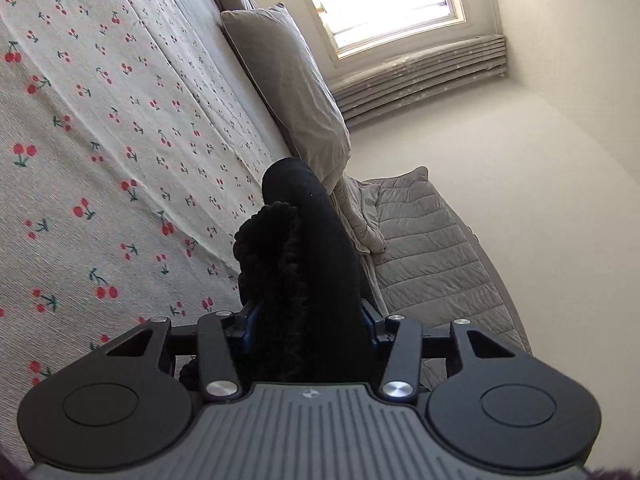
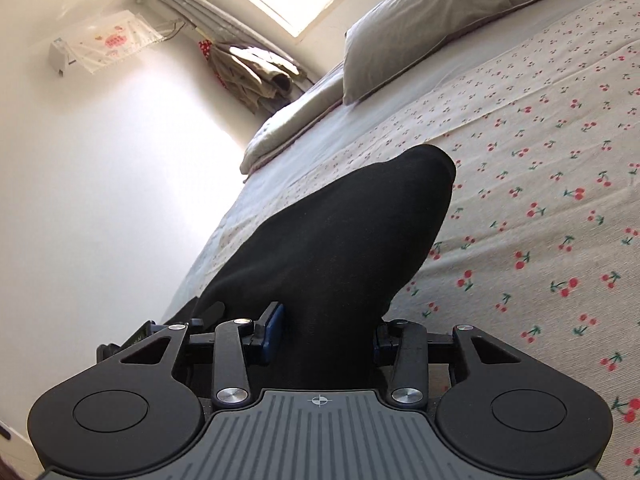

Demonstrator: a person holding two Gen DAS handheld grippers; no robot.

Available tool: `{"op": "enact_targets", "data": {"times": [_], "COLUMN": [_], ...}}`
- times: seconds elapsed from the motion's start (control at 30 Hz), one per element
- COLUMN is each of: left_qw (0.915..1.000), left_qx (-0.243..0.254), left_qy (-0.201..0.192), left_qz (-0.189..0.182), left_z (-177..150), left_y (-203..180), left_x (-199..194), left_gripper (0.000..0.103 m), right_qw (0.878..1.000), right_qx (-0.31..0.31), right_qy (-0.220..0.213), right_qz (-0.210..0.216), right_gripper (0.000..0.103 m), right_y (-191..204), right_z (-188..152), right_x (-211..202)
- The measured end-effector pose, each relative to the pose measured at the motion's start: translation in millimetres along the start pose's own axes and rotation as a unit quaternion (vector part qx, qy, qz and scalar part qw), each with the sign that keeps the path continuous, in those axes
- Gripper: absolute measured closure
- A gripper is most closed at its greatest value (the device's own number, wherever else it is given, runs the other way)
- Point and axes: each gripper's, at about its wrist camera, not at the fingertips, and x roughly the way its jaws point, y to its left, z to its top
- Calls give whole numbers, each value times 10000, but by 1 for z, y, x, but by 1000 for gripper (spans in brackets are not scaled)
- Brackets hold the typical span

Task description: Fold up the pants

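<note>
Black pants [image 1: 308,248] bulge up between the two fingers of my left gripper [image 1: 308,320], which is shut on a thick bunch of the fabric; a ribbed, knitted edge shows on the bunch's left side. In the right wrist view another part of the black pants [image 2: 340,248] rises as a smooth dark hump out of my right gripper [image 2: 328,340], which is shut on it. A blue pad [image 2: 274,332] presses against the cloth. The fingertips of both grippers are hidden by the fabric. Both bunches are lifted off the cherry-print bedspread [image 1: 100,160].
The bed's cherry-print cover [image 2: 540,200] stretches wide below. Grey pillows [image 1: 288,80] lie at the head by a window [image 1: 380,4] and a radiator [image 1: 420,72]. A quilted grey blanket [image 1: 432,248] lies at the bed's edge. Clothes [image 2: 248,72] hang near the wall.
</note>
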Motion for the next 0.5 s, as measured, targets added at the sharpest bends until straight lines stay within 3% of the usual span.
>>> {"op": "enact_targets", "data": {"times": [0.2,0.3,0.37,0.4,0.5], "left_qw": [9998,9989,9950,9943,9934], "left_qx": [-99,290,588,646,716], "left_qy": [-57,-41,-69,-78,-20], "left_qz": [-171,372,809,845,895], "left_z": [-7,-9,-10,-9,-7], "left_y": [-5,-6,-2,1,-3], "left_x": [26,35,38,39,39], "left_gripper": [54,51,47,45,40], "right_qw": [9997,9998,9992,9983,9965], "right_qx": [115,190,131,116,277], "right_qy": [-213,-86,-58,-66,58], "right_qz": [61,-58,-364,-563,-792], "right_gripper": [63,61,49,38,36], "right_y": [-29,-44,-52,-56,-68], "right_z": [21,19,14,11,8], "right_x": [-11,-5,4,7,14]}}
